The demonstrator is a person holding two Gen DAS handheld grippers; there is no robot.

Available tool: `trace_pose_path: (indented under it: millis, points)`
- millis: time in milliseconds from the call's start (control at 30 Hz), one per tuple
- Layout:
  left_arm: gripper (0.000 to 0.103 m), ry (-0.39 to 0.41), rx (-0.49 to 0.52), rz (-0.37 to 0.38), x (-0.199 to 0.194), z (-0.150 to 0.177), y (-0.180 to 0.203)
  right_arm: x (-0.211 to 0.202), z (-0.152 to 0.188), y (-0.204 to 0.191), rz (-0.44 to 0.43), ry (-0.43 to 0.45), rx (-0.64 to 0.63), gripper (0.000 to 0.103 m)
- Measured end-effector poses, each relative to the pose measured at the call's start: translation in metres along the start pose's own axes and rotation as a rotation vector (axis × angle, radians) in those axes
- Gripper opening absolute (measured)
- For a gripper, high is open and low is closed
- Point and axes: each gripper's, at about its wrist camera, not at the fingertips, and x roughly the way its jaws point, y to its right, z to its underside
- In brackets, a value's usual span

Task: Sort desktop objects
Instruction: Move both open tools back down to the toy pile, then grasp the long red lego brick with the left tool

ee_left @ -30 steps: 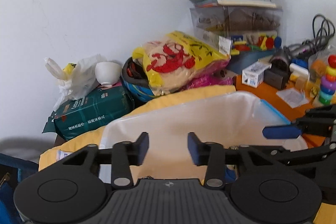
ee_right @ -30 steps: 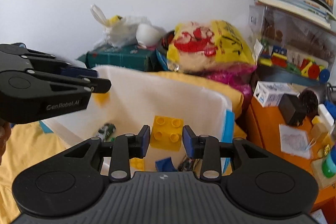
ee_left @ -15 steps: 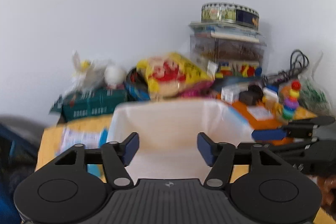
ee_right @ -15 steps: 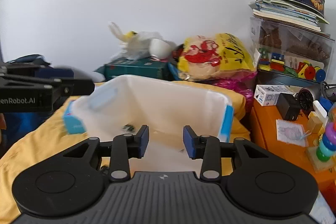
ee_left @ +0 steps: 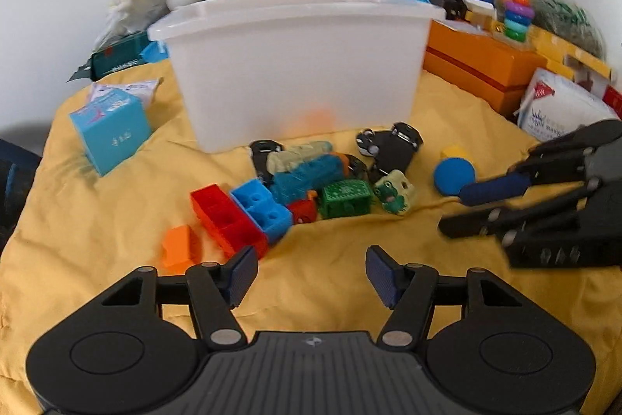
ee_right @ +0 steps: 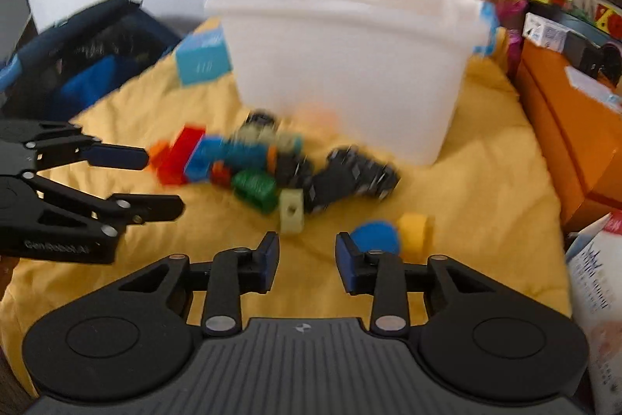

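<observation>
A white plastic bin [ee_left: 295, 65] stands upright on the yellow cloth [ee_left: 97, 220]; it also shows in the right wrist view [ee_right: 350, 65]. In front of it lies a pile of toys: a red brick [ee_left: 223, 220], a blue brick [ee_left: 260, 211], an orange brick [ee_left: 180, 249], a green block [ee_left: 344, 199], a black toy car [ee_left: 392, 146], a blue disc [ee_left: 453, 175] and a frog cube [ee_left: 394, 191]. My left gripper [ee_left: 309, 275] is open and empty, low before the pile. My right gripper [ee_right: 307, 261] is open and empty near the blue disc [ee_right: 375, 236].
A light blue box [ee_left: 110, 137] sits left of the bin. An orange box [ee_left: 482, 65] with a ring stacker [ee_left: 517, 10] stands at the right, beside a white packet [ee_left: 563, 107]. Bags and stacked boxes crowd the back wall. A dark bag [ee_right: 77, 57] lies at the left.
Both grippers have dropped from above the bin to cloth level in front of it. The bin now stands upright and the toys lie spilled before it. Both grippers have opened wider.
</observation>
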Motion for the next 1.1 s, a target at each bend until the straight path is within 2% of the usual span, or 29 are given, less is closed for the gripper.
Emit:
trace_pose_path:
  millis: [133,233,333,433,567,700,1000,1100]
  points:
    - [0.066,0.017,0.033,-0.009,0.009,-0.006,0.004,0.012,0.016,-0.016,0.028,-0.042,-0.062,0.036]
    - [0.065,0.018,0.052,-0.08,0.018,-0.014,0.002,0.012,0.026,-0.025,0.053,-0.028,-0.118,0.036]
    - [0.064,0.013,-0.017,-0.131,0.02,-0.019,-0.013,0.011,0.027,-0.027,0.064,-0.023,-0.14,0.036]
    - [0.061,-0.021,-0.073,-0.138,0.026,-0.02,-0.03,0.01,0.028,-0.026,0.066,-0.023,-0.13,0.036]
    - [0.043,-0.09,-0.07,-0.065,0.042,-0.021,-0.037,0.01,0.031,-0.027,0.069,-0.017,-0.12,0.036]
    - [0.035,-0.087,-0.104,0.012,0.042,-0.018,-0.046,0.011,0.03,-0.028,0.072,-0.016,-0.118,0.036]
    - [0.029,-0.068,0.043,0.136,-0.01,0.025,-0.015,0.007,0.033,-0.03,0.071,-0.016,-0.116,0.036]
    - [0.027,-0.068,0.068,0.15,-0.023,0.04,-0.003,0.006,0.035,-0.03,0.072,-0.017,-0.119,0.036]
